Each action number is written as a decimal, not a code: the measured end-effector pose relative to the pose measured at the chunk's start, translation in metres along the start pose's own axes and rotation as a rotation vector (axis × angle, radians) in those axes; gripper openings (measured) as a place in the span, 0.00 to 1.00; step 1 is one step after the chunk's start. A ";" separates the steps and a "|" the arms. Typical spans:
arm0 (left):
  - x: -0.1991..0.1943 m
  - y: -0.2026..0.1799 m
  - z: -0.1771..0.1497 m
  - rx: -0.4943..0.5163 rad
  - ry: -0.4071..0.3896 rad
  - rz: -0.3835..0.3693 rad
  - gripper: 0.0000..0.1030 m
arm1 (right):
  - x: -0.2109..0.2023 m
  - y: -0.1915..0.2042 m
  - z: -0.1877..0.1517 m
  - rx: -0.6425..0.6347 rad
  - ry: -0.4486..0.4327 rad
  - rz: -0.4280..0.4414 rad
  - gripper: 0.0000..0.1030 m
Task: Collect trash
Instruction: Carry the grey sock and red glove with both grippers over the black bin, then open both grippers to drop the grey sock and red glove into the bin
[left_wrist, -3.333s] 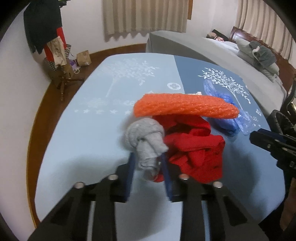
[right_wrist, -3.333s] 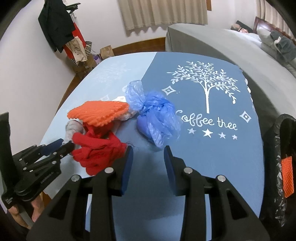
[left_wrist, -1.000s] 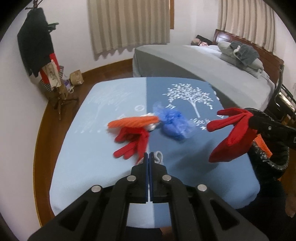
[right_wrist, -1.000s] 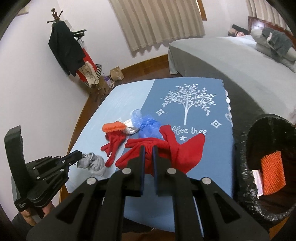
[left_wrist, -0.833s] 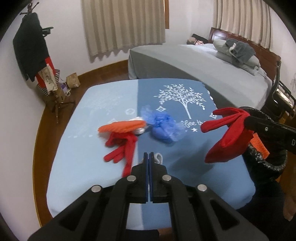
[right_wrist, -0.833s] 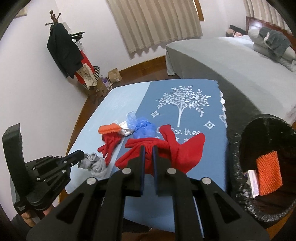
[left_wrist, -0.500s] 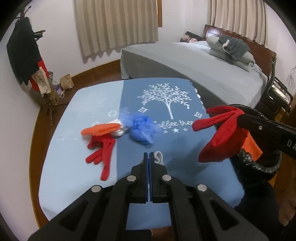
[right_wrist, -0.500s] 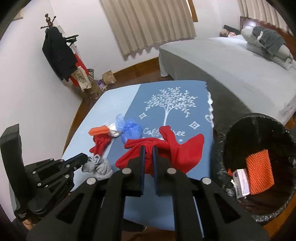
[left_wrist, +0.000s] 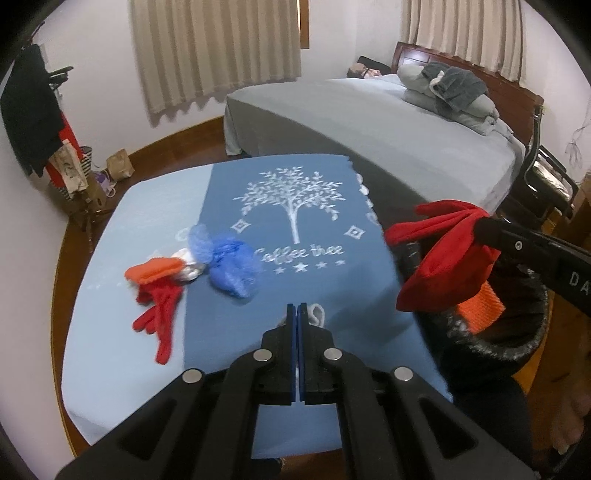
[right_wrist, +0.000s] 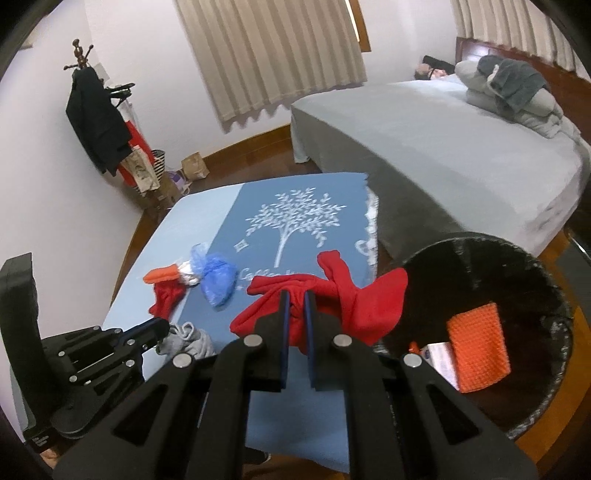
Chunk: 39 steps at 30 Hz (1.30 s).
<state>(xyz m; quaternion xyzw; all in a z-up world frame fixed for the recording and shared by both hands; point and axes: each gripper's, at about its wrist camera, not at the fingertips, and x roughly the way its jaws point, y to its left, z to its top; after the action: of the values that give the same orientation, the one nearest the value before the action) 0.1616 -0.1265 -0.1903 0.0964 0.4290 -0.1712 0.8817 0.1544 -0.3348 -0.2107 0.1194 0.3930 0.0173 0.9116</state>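
Two grippers above a cloth-covered surface (left_wrist: 110, 369) beside one black-lined bin (right_wrist: 554, 325). The right gripper (right_wrist: 296, 295) has its jaws nearly closed, pinching one red cloth (right_wrist: 369, 299), which hangs in the air at the bin's near rim, partly over the surface's edge. The left gripper (left_wrist: 297, 314) has its jaws pressed fully together on one grey sock (right_wrist: 188, 341); in the left wrist view only a small grey loop shows past the tips, while the right wrist view shows the sock bunched at them. Four items remain on the surface in a close cluster: one red glove (left_wrist: 159, 314), one orange mesh piece (left_wrist: 151, 271), one crumpled white scrap (left_wrist: 186, 267) and one blue plastic bag (left_wrist: 231, 271). Inside the bin lie one orange mesh piece (right_wrist: 478, 350) and one white packet (right_wrist: 439, 360). One bed (left_wrist: 388, 122) stands behind.
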 end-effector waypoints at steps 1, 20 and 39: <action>0.000 -0.006 0.002 0.004 -0.002 -0.006 0.01 | -0.001 -0.004 0.001 0.001 -0.001 -0.007 0.07; 0.010 -0.139 0.053 0.104 -0.036 -0.151 0.01 | -0.032 -0.127 0.003 0.114 -0.034 -0.170 0.07; 0.074 -0.219 0.049 0.135 0.045 -0.210 0.01 | -0.004 -0.204 -0.024 0.185 0.048 -0.227 0.07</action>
<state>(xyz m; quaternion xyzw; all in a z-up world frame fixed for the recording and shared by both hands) 0.1551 -0.3608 -0.2239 0.1139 0.4438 -0.2887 0.8407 0.1216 -0.5288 -0.2705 0.1574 0.4255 -0.1192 0.8832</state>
